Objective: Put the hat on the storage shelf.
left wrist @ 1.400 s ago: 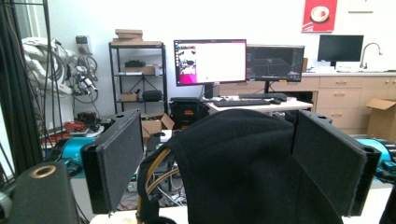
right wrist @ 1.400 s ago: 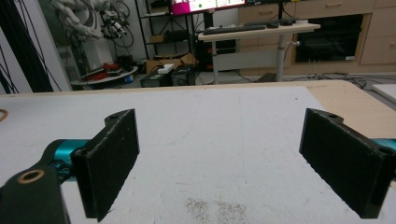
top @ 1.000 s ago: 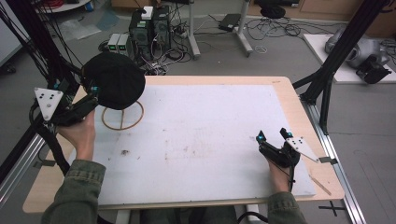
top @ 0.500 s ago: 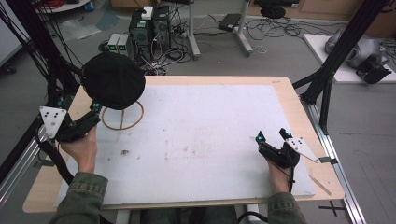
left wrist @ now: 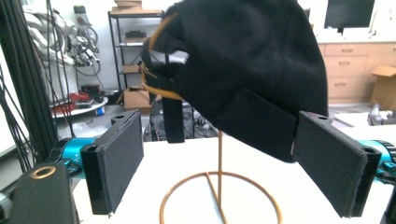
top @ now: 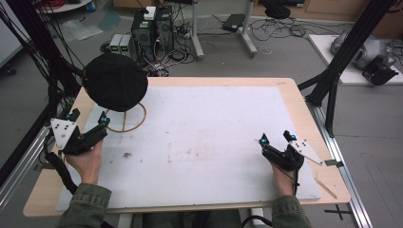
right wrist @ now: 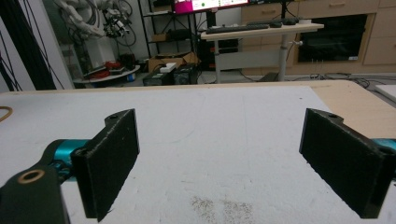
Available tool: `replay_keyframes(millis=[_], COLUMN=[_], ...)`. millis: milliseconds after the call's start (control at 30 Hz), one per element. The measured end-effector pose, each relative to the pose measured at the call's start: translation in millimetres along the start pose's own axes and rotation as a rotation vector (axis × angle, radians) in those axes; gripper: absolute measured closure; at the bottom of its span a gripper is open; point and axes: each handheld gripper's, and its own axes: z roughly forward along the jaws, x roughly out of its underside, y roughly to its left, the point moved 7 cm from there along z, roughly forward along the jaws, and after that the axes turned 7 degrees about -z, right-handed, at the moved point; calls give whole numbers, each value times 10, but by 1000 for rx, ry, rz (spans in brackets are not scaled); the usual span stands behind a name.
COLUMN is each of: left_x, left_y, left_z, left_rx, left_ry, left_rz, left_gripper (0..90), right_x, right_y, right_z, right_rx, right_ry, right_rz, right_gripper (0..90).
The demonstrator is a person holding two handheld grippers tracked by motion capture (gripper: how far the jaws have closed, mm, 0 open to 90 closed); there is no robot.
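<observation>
- The black cap (top: 115,81) hangs on a gold wire stand (top: 124,118) at the far left corner of the desk (top: 294,97).
- The left gripper (top: 88,124) sits just in front of the stand, jaws wide and empty, apart from the cap.
- The right gripper (top: 274,137) rests well apart at the near right, jaws wide, holding nothing.

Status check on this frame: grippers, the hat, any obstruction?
Left gripper open, short of the stand, aimed at the black hat. Hat sits on its gold wire stand. Right gripper open, idle over the white mat. Nothing in the way.
</observation>
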Motion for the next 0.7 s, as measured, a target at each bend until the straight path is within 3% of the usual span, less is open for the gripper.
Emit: replay_keyframes(millis=[400,533,700], left_x=[245,313,380], left_y=[-17,-4,19], left_z=[-104,-138,-189], left_rx=[2,0,-8], left_ry=[53,39,39], left_rz=[8,22,2], left_gripper=[175,176,176], right_x=[-8,-6,-7], right_y=[-7,-7,-6], right_z=[-12,-9,-7], right_rx=[1,2,3], right_ry=[-6,-5,-7], right_rz=[3,-2,-8], right_gripper=[111,111,111])
